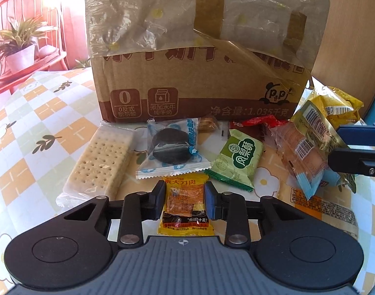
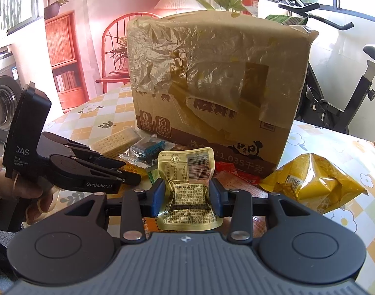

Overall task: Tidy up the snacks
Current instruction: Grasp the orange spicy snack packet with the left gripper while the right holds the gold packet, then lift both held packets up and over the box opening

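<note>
- Checkered tablecloth point(image 1: 40, 113) carries snacks before a taped cardboard box point(image 1: 202, 73).
- Left gripper point(image 1: 185, 196) is clenched on the yellow spicy-strip packet point(image 1: 185, 211).
- Right gripper point(image 2: 187, 194) grasps a golden pouch point(image 2: 187, 172).

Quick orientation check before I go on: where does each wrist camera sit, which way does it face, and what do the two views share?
Left wrist: on the left gripper, looking down along its fingers at a yellow snack packet between them; the right gripper's tips show at the right edge.
Right wrist: on the right gripper, shut on a gold foil pouch; the left gripper and a hand show at left.
Shared: the taped cardboard box, cracker pack, floral tablecloth.
</note>
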`<move>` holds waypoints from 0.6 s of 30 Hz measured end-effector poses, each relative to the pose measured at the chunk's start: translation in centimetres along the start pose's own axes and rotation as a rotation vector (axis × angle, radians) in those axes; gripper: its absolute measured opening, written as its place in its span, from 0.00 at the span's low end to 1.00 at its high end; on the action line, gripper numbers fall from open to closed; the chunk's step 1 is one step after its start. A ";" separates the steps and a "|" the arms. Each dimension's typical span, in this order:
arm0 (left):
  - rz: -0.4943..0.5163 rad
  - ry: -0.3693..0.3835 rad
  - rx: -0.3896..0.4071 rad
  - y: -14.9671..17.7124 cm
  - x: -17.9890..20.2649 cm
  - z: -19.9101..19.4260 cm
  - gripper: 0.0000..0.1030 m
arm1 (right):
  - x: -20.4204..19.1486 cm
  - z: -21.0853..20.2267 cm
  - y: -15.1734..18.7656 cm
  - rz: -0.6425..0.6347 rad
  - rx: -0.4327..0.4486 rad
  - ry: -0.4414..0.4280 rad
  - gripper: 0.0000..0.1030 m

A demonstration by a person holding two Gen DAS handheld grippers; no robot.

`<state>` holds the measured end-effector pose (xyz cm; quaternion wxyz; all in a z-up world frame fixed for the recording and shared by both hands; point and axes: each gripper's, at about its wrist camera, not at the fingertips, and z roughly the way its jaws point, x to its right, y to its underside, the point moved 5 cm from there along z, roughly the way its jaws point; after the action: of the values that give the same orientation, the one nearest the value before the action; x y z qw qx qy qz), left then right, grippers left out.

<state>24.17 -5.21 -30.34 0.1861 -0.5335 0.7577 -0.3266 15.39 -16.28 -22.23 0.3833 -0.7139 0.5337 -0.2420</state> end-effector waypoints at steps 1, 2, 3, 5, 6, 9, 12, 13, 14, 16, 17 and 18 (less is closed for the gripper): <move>-0.007 0.000 0.005 0.1 -0.1 -0.1 0.33 | 0.0 -0.1 0.0 -0.001 0.000 0.000 0.40; -0.005 -0.008 0.010 0.2 -0.1 -0.3 0.33 | 0.0 -0.1 0.0 -0.001 0.000 0.000 0.40; -0.006 -0.017 0.015 0.2 -0.2 -0.6 0.33 | 0.0 -0.1 0.0 -0.001 0.000 0.000 0.40; -0.021 -0.010 0.023 0.2 -0.3 -1.2 0.33 | 0.0 -0.1 0.0 -0.002 -0.001 0.002 0.40; -0.023 -0.008 0.029 0.2 -0.4 -1.5 0.33 | 0.0 -0.2 0.0 -0.003 0.000 0.003 0.40; -0.016 -0.003 0.056 -0.2 -0.2 -2.8 0.33 | -0.1 -0.5 -0.3 -0.006 0.010 0.005 0.40; -0.005 -0.004 0.089 -0.8 0.0 -4.0 0.33 | -0.2 -0.8 -0.7 -0.013 0.022 0.008 0.40; -0.002 -0.007 0.101 -1.0 0.0 -4.4 0.33 | -0.2 -0.8 -0.8 -0.014 0.026 0.009 0.40; -0.004 -0.008 0.114 -1.3 0.0 -4.7 0.33 | -0.2 -0.9 -0.9 -0.014 0.028 0.011 0.40; -0.009 -0.007 0.137 -1.9 0.1 -5.5 0.33 | -0.2 -1.0 -1.1 -0.016 0.033 0.014 0.40; -0.009 -0.006 0.155 -2.3 0.2 -6.0 0.33 | -0.2 -1.0 -1.1 -0.017 0.035 0.015 0.40; -0.009 -0.007 0.168 -2.5 0.3 -6.3 0.33 | -0.2 -1.1 -1.2 -0.016 0.037 0.014 0.40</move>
<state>21.82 -4.14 -24.04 0.2311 -0.5205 0.7247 -0.3879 15.21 -16.26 -20.58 0.3909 -0.7090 0.5262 -0.2600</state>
